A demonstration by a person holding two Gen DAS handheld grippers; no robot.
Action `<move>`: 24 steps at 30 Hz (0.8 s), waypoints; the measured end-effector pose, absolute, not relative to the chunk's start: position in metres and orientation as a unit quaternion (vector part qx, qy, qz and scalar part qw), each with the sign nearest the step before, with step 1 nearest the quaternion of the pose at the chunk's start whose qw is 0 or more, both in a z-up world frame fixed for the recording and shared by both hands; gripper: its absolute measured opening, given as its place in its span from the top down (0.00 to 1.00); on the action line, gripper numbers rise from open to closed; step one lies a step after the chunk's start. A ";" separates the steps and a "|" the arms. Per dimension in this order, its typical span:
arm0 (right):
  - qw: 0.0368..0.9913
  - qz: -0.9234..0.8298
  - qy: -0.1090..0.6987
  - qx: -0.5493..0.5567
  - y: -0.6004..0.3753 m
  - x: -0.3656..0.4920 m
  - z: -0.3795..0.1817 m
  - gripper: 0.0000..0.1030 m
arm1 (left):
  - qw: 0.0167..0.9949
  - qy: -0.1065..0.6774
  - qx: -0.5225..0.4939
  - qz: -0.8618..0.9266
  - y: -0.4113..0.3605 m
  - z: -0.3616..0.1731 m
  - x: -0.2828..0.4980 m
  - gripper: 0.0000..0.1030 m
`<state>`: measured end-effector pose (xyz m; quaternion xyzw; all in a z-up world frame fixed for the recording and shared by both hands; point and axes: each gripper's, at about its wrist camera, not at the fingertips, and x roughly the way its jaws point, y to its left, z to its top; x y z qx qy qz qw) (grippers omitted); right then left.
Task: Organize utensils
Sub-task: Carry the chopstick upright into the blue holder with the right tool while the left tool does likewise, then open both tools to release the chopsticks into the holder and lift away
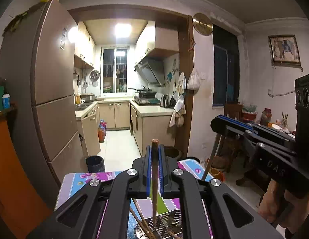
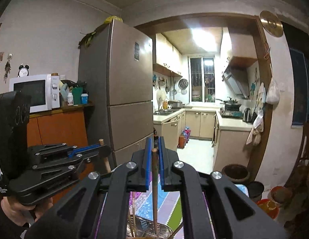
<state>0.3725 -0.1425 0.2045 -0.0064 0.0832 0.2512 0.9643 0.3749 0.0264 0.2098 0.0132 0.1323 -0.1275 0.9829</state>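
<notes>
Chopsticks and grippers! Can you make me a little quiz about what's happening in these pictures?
1. True or false: the left gripper is shut on a brown chopstick.
2. What does the right gripper hold? A) a spoon B) a brown chopstick C) nothing
3. Fill in: below both grippers, more chopsticks stand in a metal ____ on the colourful tablecloth.

Key: 1 true; 2 B; 3 rack.
</notes>
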 end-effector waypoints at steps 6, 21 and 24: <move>0.959 0.255 0.119 0.017 -0.142 0.396 0.176 0.95 | 0.981 0.149 0.006 -0.127 0.032 0.190 0.399 0.92; 0.954 0.243 0.175 0.004 -0.133 0.425 0.137 0.95 | 0.974 0.194 0.005 -0.120 0.028 0.146 0.436 0.92; 0.956 0.238 0.174 0.002 -0.135 0.426 0.137 0.94 | 0.974 0.197 0.004 -0.115 0.029 0.145 0.439 0.92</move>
